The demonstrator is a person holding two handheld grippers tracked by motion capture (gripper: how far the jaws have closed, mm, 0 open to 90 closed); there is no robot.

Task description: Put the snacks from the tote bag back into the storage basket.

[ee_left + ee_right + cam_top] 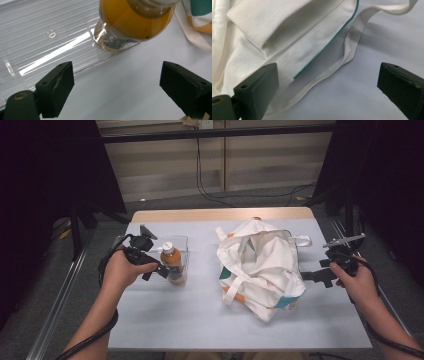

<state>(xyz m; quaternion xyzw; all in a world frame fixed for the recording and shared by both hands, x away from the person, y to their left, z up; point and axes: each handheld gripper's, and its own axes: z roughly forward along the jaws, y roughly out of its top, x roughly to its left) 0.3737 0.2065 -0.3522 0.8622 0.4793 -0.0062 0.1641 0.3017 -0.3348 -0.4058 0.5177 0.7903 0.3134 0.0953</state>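
Note:
A bottle of orange drink (172,262) with a white cap stands in a clear plastic tray (183,242) at the table's left. My left gripper (161,271) sits just in front of the bottle (135,22), open, its jaws wide apart over the bare tabletop beside the tray (40,42). A crumpled white tote bag (260,265) with teal and orange patches lies right of centre. My right gripper (314,277) is at the bag's right edge, open, with a strap (352,42) and the teal-trimmed cloth (287,40) ahead of its jaws.
The pale blue tabletop (200,315) has free room along its front. Its wooden far edge (220,214) meets a floor with trailing cables. Dark curtains and stands flank both sides.

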